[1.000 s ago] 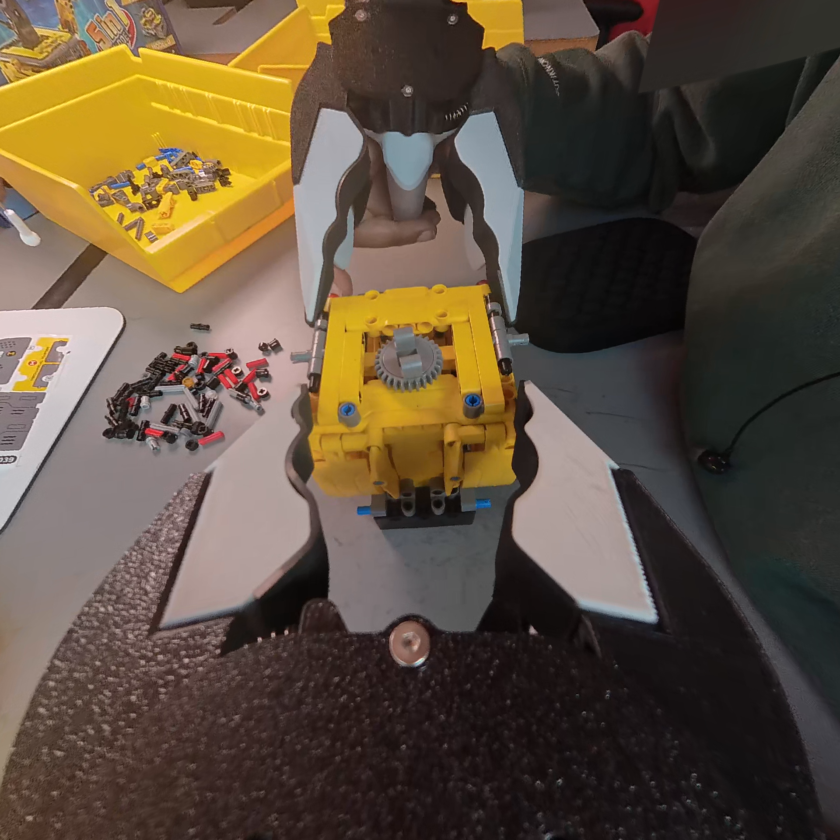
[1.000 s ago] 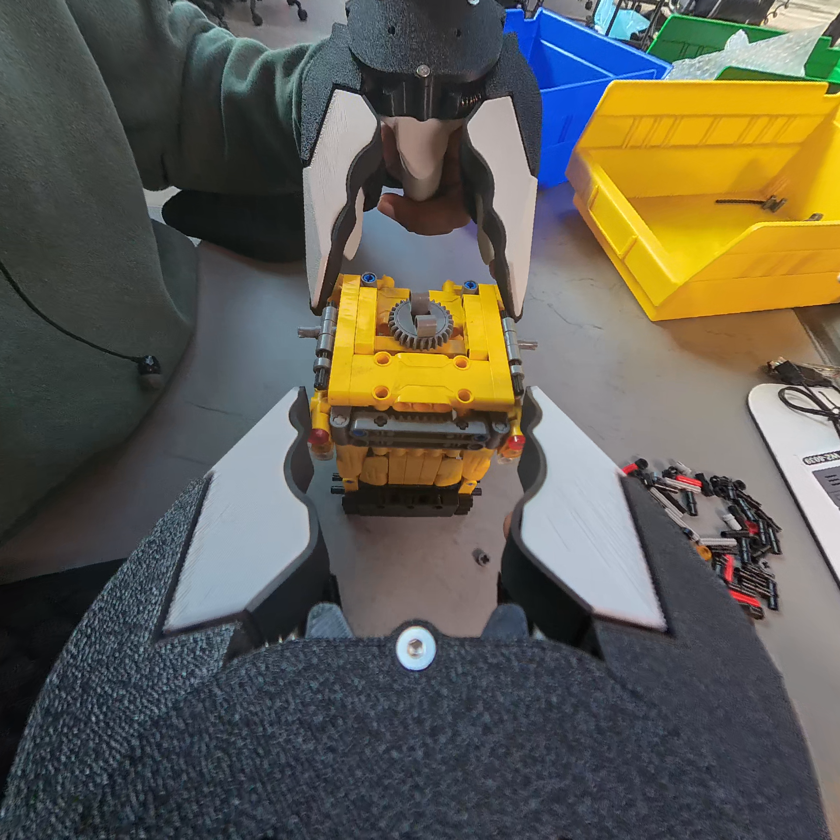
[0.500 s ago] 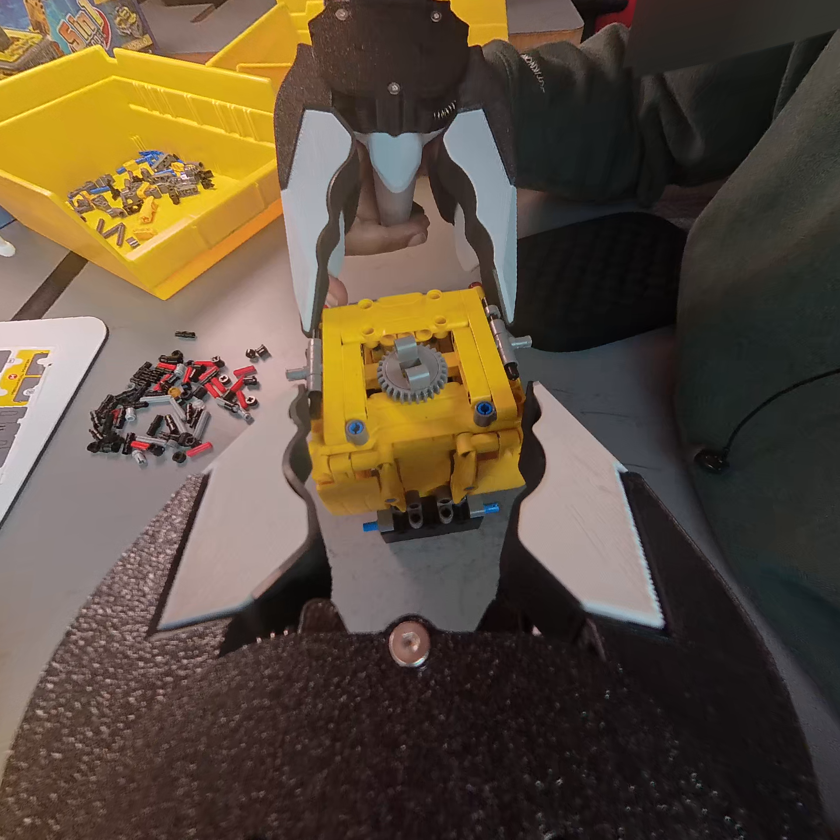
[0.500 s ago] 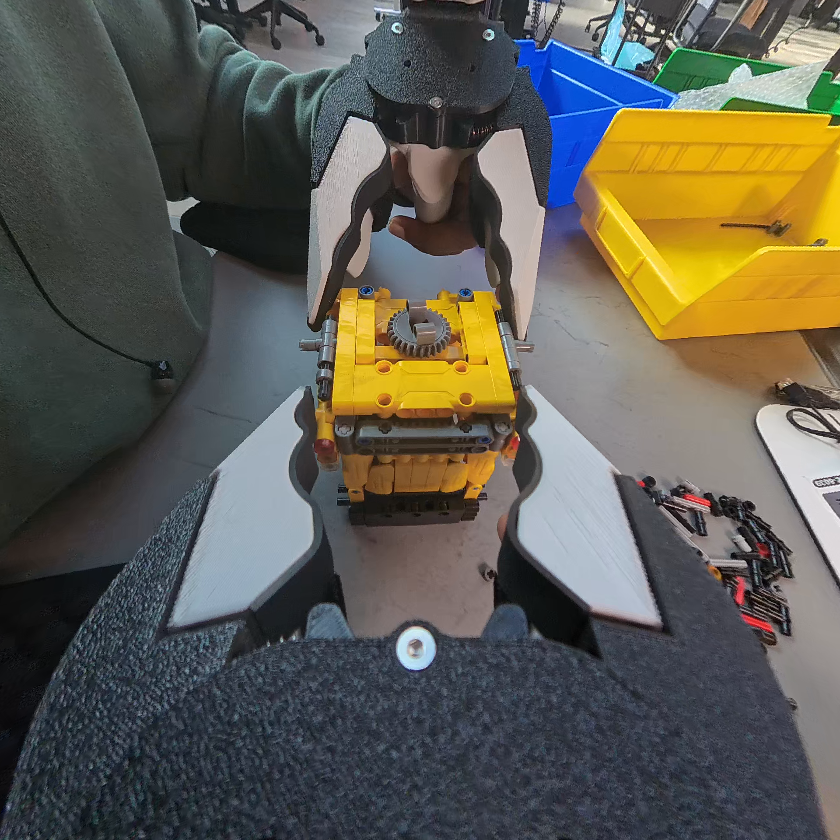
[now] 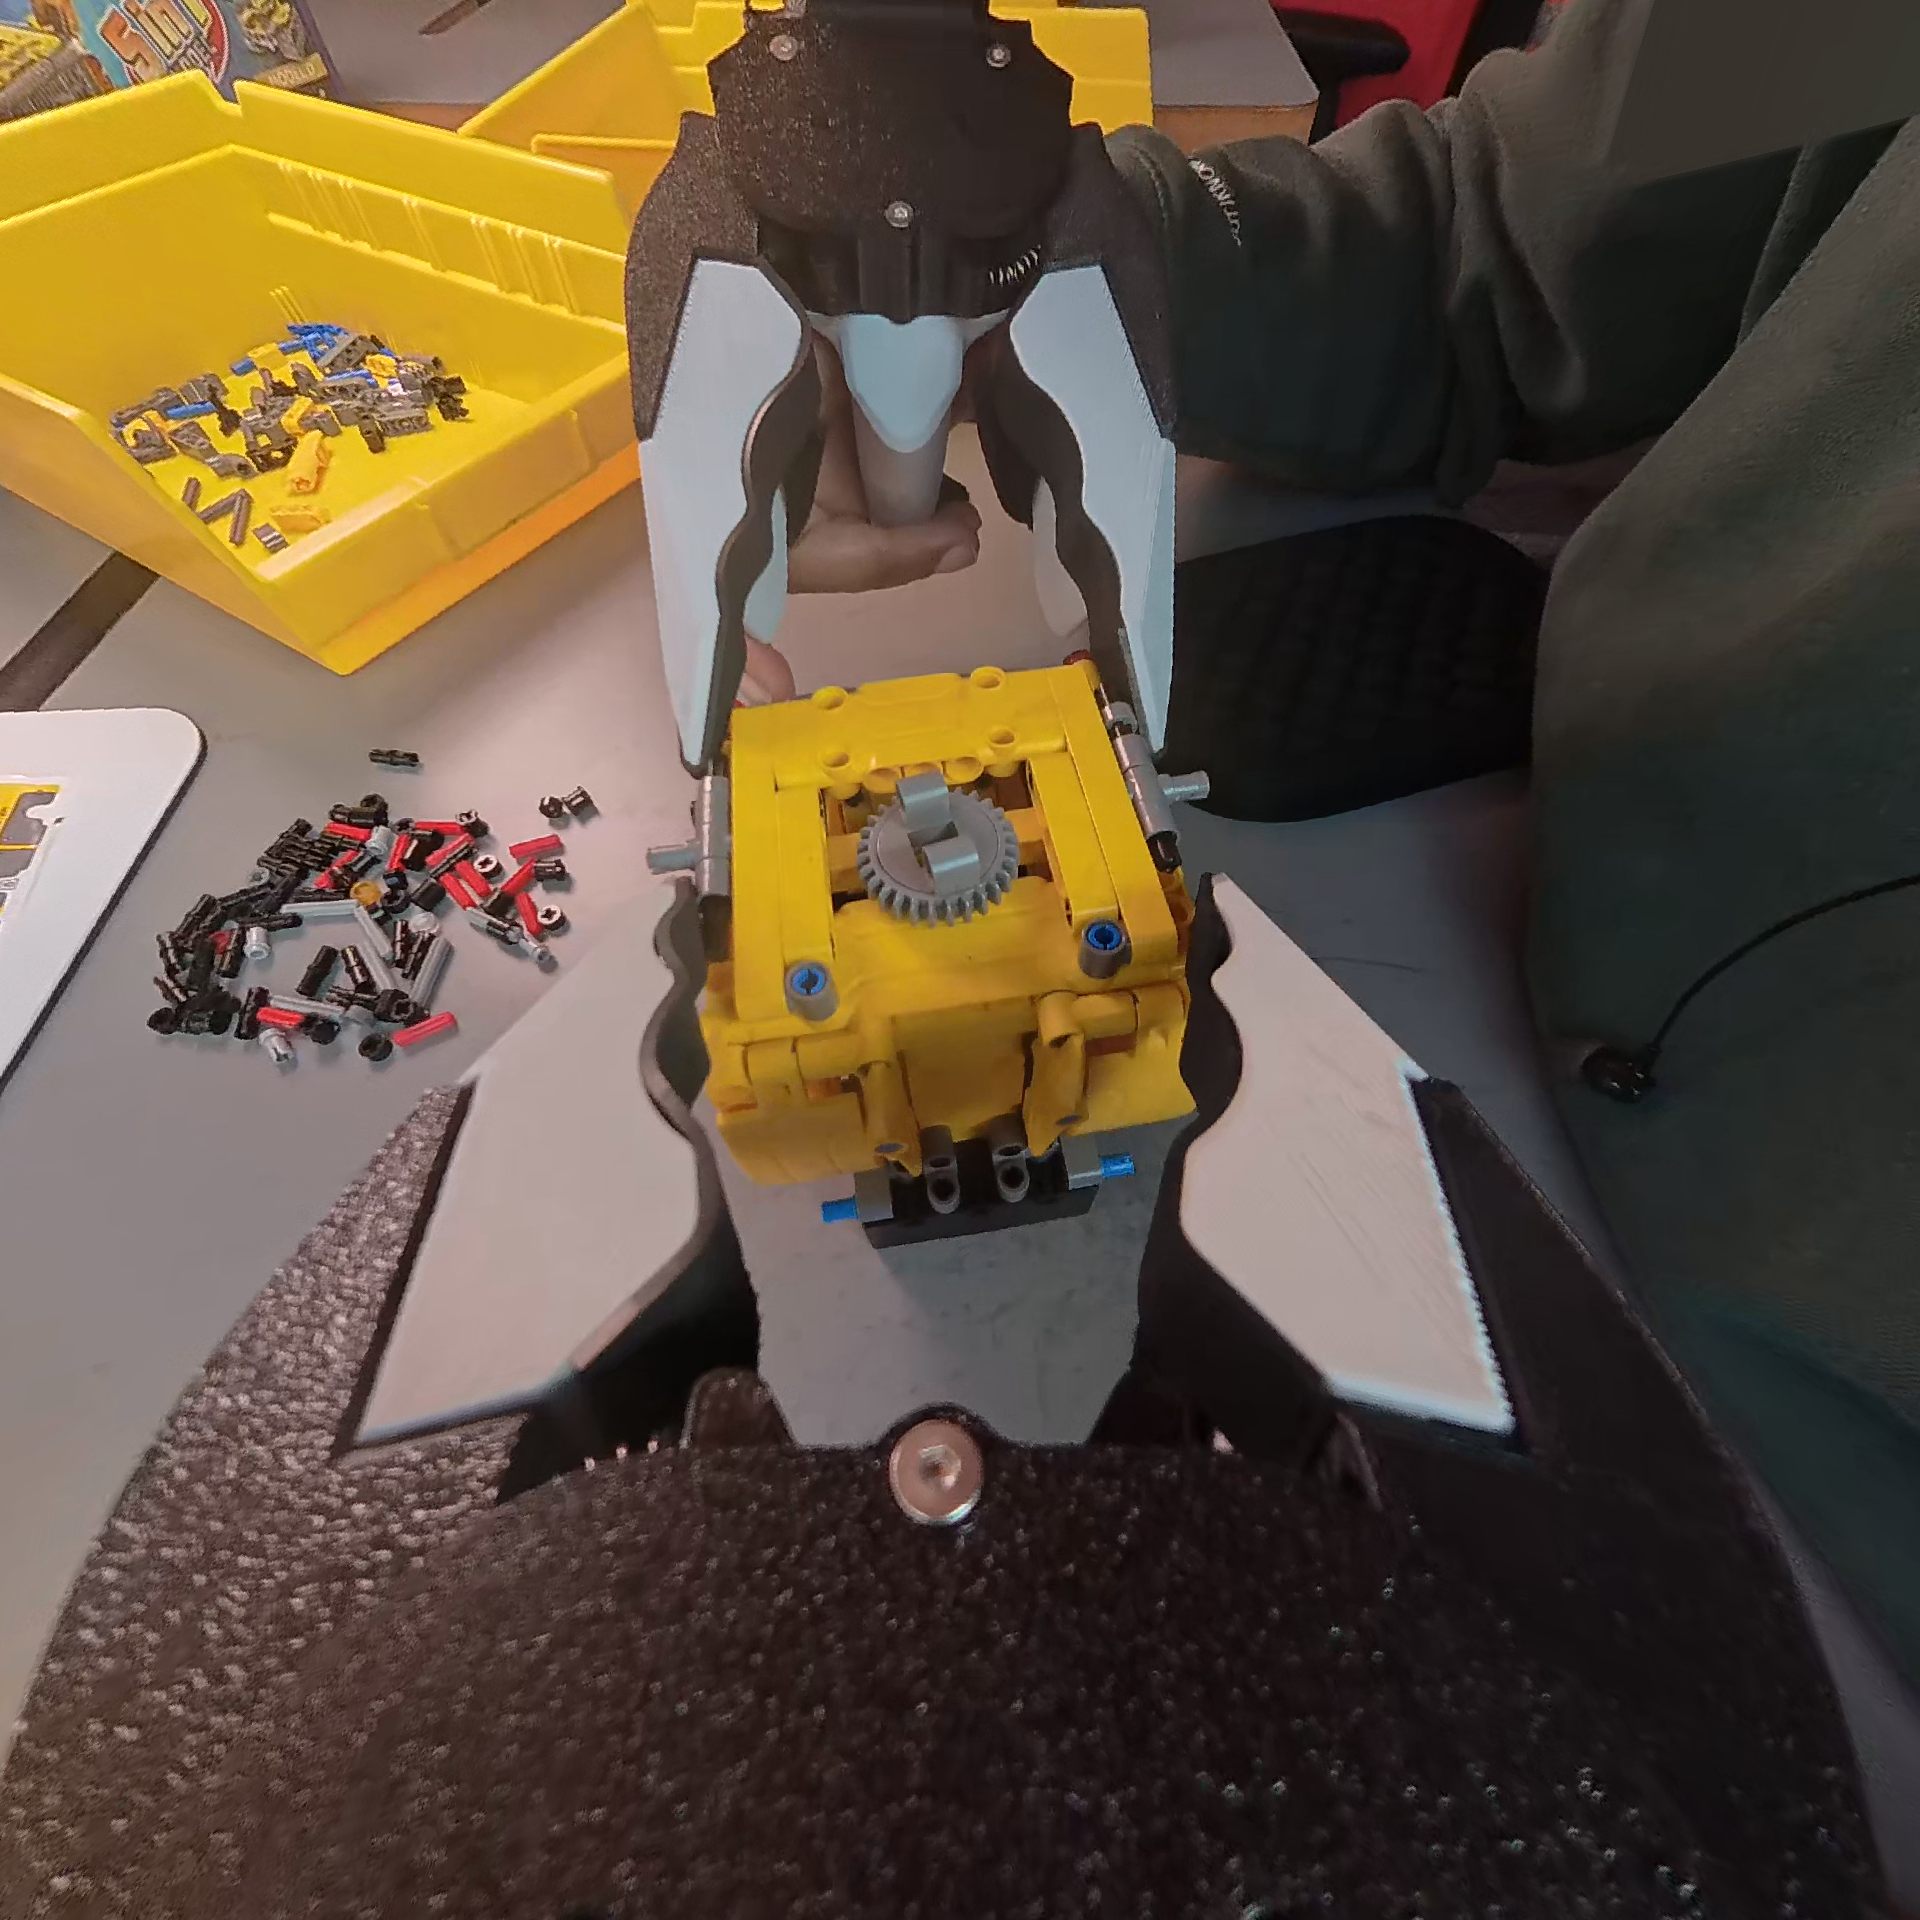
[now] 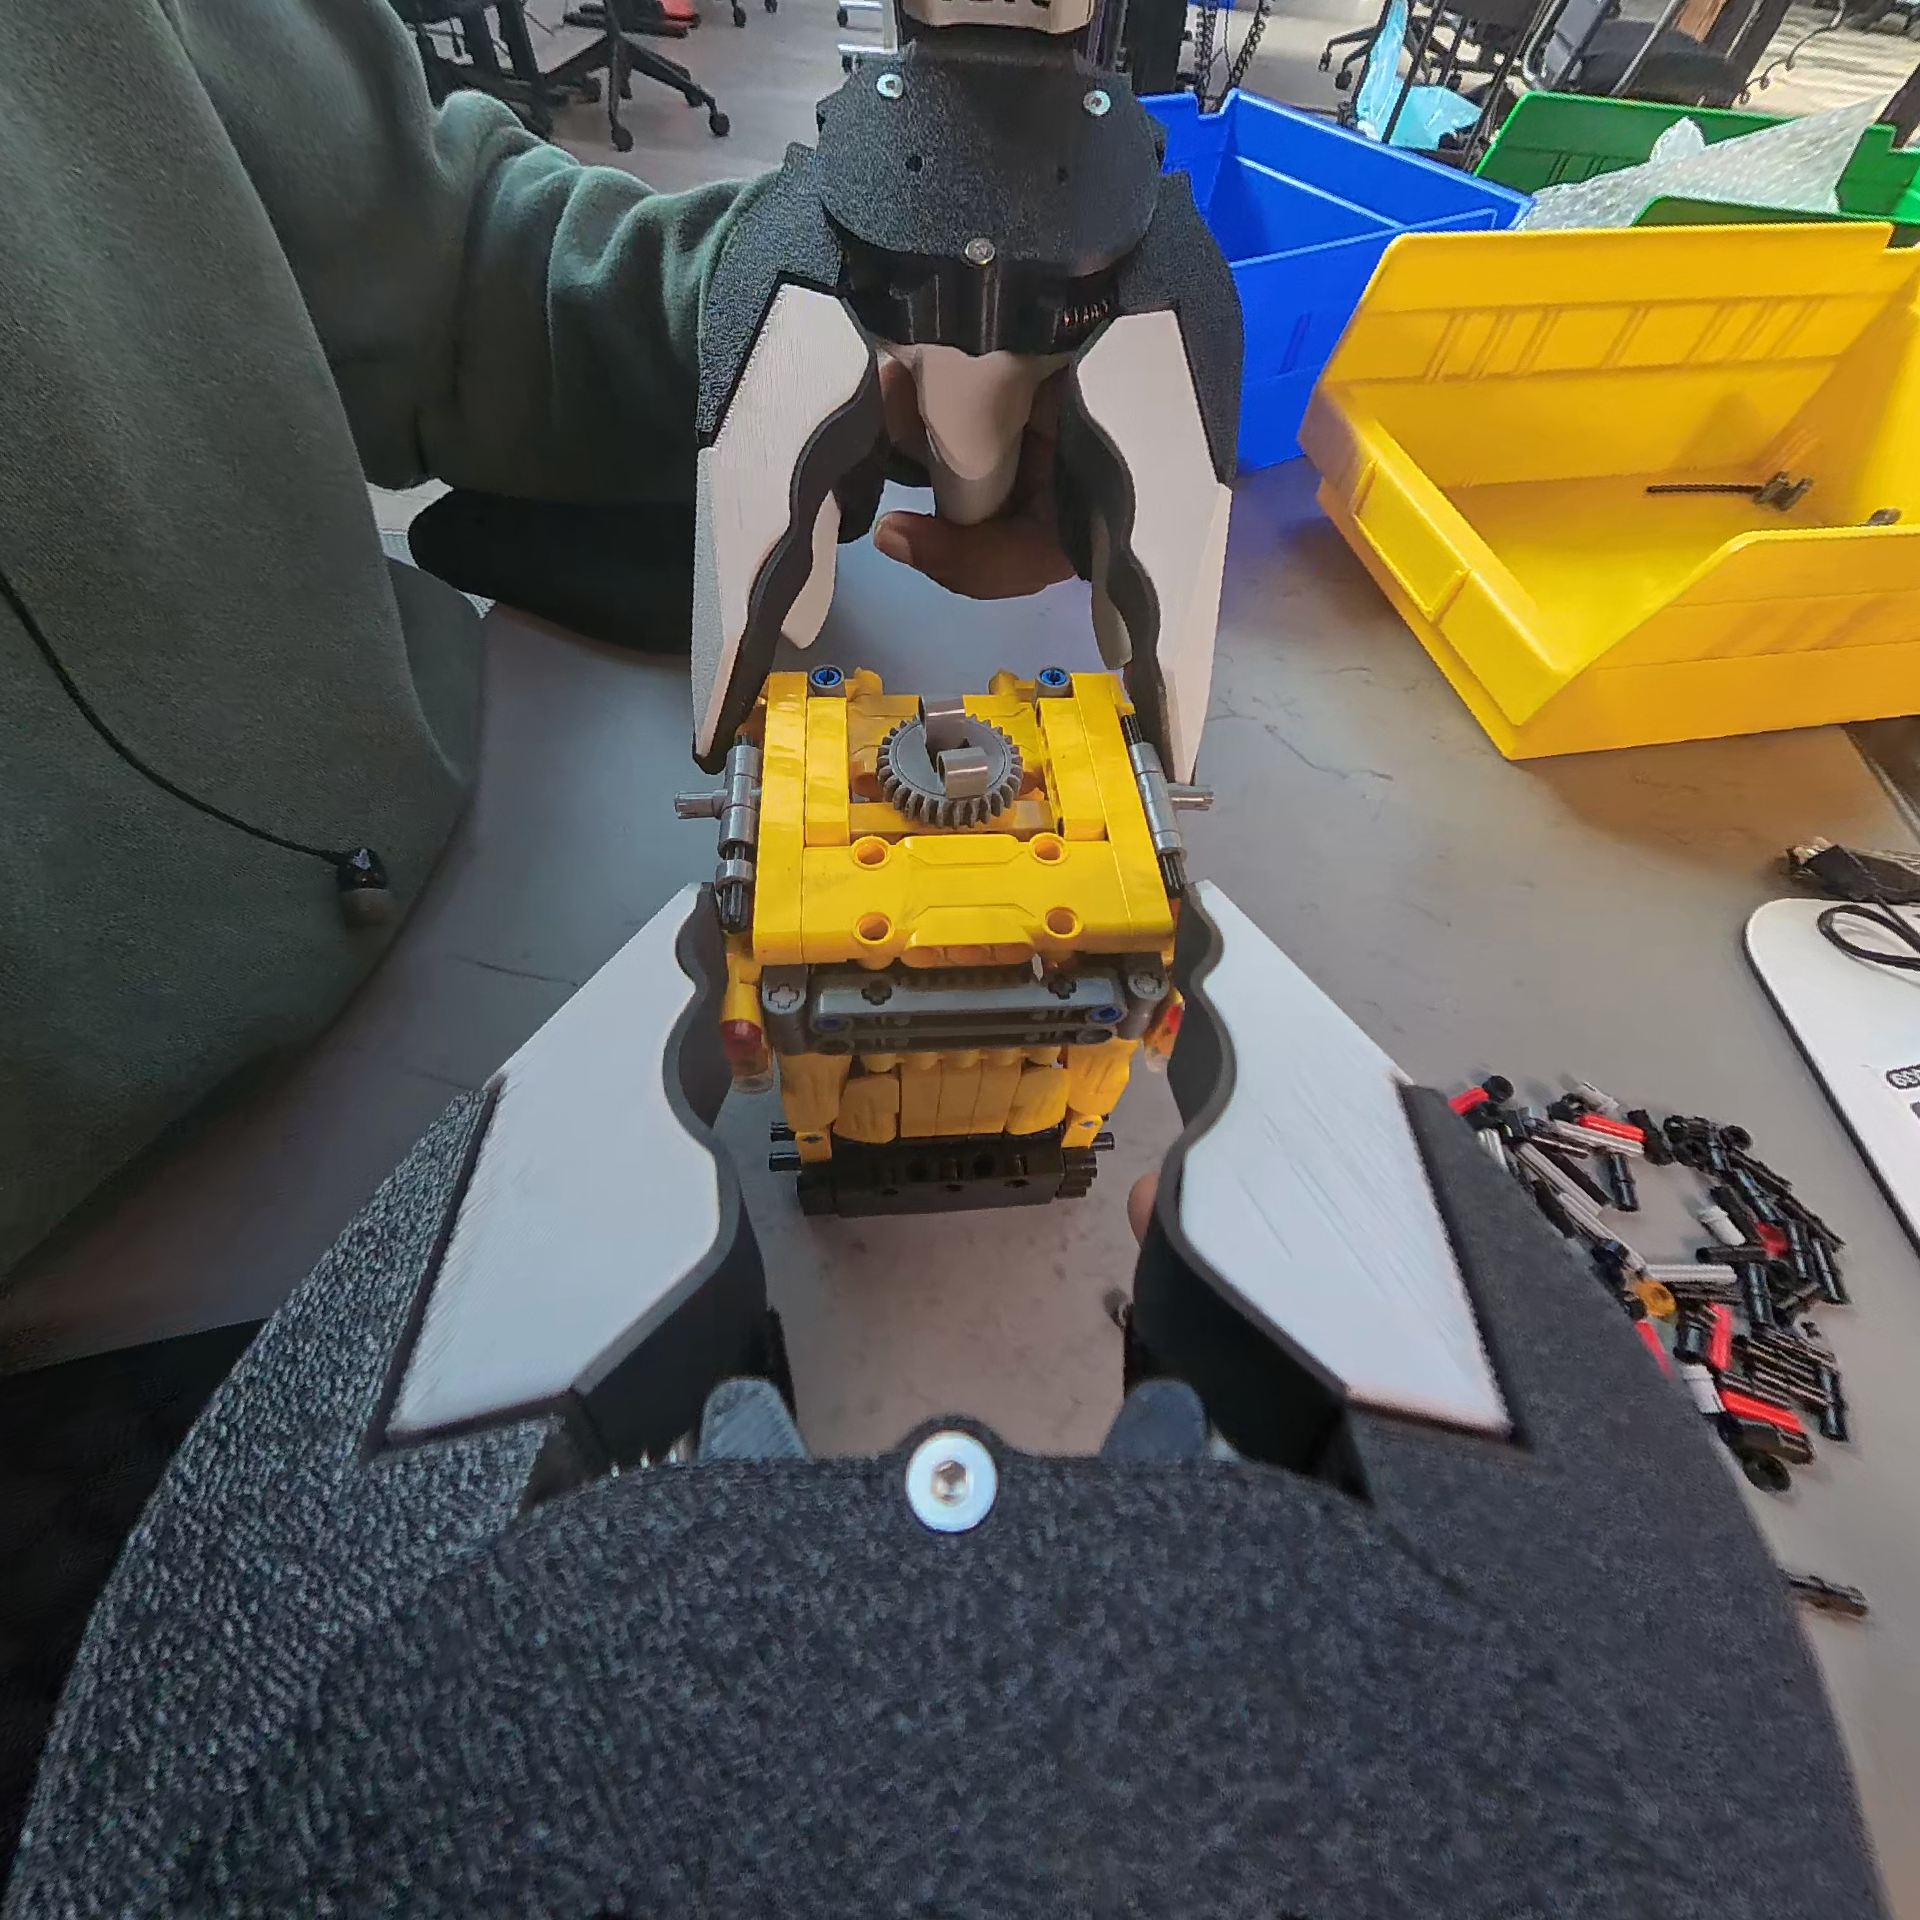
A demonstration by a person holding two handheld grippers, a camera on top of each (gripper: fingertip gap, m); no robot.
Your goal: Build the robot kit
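Observation:
A yellow brick-built model (image 5: 935,997) with a grey gear (image 5: 935,862) on top and a black base sits between both grippers over the grey table (image 5: 208,1195). My left gripper (image 5: 940,966) is shut on its near end, with the fingers pressed against its left and right sides. The right gripper (image 5: 925,727) faces me and grips the far end. In the right wrist view my right gripper (image 6: 945,935) clamps the model (image 6: 956,904) at its grey-beam end, and the left gripper (image 6: 945,748) holds the far end. I cannot tell if the base touches the table.
A pile of small black, red and grey pins (image 5: 353,925) lies left of the model; it also shows in the right wrist view (image 6: 1683,1278). A yellow bin (image 5: 436,540) holds small parts. Another yellow bin (image 6: 1621,644), a blue bin (image 6: 1320,239), a white sheet (image 5: 94,790) and a person's green sleeve (image 5: 1455,312) surround the spot. Less than 4 cm separates the two grippers' tips.
Both grippers keep their hold on the model. The model has turned slightly in the left wrist view, and the bins and pins have shifted a little in both views.

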